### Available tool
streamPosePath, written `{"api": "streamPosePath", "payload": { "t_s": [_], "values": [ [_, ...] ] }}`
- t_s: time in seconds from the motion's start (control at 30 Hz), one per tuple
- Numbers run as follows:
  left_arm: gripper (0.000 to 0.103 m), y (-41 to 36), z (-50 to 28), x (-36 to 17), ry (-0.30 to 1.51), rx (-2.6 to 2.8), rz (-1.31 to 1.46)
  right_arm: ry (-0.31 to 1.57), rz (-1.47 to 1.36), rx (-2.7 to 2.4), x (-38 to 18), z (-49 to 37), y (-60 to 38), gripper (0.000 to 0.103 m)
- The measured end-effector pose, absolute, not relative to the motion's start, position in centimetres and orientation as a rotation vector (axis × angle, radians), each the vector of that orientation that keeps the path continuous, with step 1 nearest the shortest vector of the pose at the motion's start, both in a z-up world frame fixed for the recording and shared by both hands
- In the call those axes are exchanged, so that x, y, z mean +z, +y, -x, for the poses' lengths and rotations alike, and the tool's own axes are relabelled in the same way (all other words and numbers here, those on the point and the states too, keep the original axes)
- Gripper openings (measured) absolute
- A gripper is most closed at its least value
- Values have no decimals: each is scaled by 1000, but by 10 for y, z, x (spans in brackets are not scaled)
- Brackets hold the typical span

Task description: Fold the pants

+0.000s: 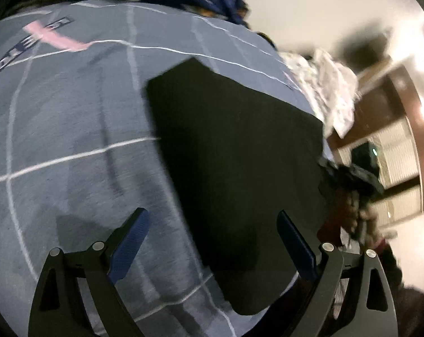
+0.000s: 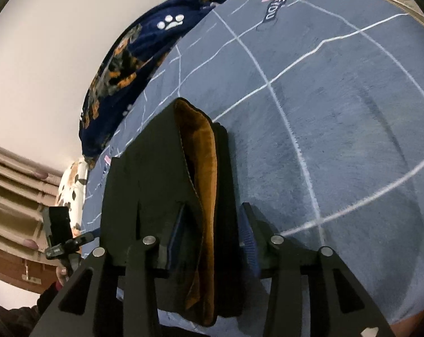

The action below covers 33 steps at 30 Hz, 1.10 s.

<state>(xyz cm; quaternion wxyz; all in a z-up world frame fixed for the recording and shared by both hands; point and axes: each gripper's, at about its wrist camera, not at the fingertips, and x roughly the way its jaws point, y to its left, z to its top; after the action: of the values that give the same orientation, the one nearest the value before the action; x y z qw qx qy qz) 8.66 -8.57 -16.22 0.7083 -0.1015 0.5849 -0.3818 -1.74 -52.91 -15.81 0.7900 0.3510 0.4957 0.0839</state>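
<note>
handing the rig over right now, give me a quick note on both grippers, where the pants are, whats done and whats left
Left gripper: open wide, empty, above the near edge of the black pants.
Right gripper: partly open around the pants' folded edge, where the brown lining shows. The pads do not look pressed on the fabric, so treat it as released.
Pants: folded into a compact dark rectangle, lying flat on the grey-blue checked bedspread.
Done: the folding looks largely finished.
Left: probably only drawing the right gripper clear and tidying the stack; check whether another fold is wanted.
</note>
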Motion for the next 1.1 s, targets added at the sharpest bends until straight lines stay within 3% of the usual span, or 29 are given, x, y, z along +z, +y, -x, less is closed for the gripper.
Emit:
{"api": "streamPosePath", "payload": {
  "t_s": [0.3,0.47,0.63,0.67,0.7,0.73,0.77,0.8,0.83,0.9,1.1],
  "values": [
    [92,-101,-96,-171,1343,-1017,333,1095,-816,304,-166,8,-525,43],
    [92,-140,-93,-166,1311,-1062,171,1119,-794,363,-168,3,-515,47],
    [91,-148,-99,-168,1295,-1044,187,1156,-828,398,-172,-4,-517,49],
    [88,-150,-97,-166,1283,-1031,156,1164,-830,401,-172,-6,-517,49],
    [79,-152,-95,-165,1265,-1012,113,1168,-823,400,-171,-6,-517,49],
    [62,-148,-91,-167,1251,-994,81,1170,-803,396,-170,-6,-515,49],
    [54,-148,-90,-167,1243,-968,51,1169,-785,393,-168,-4,-513,47],
    [36,-146,-92,-169,1246,-950,54,1168,-769,383,-167,-4,-512,42],
    [28,-145,-95,-171,1259,-943,68,1169,-765,368,-167,-4,-511,40],
    [24,-146,-92,-170,1238,-923,44,1160,-782,351,-169,-3,-511,33],
    [15,-159,-63,-138,1085,-870,-140,1104,-927,341,-173,6,-514,27]
  ]
}}
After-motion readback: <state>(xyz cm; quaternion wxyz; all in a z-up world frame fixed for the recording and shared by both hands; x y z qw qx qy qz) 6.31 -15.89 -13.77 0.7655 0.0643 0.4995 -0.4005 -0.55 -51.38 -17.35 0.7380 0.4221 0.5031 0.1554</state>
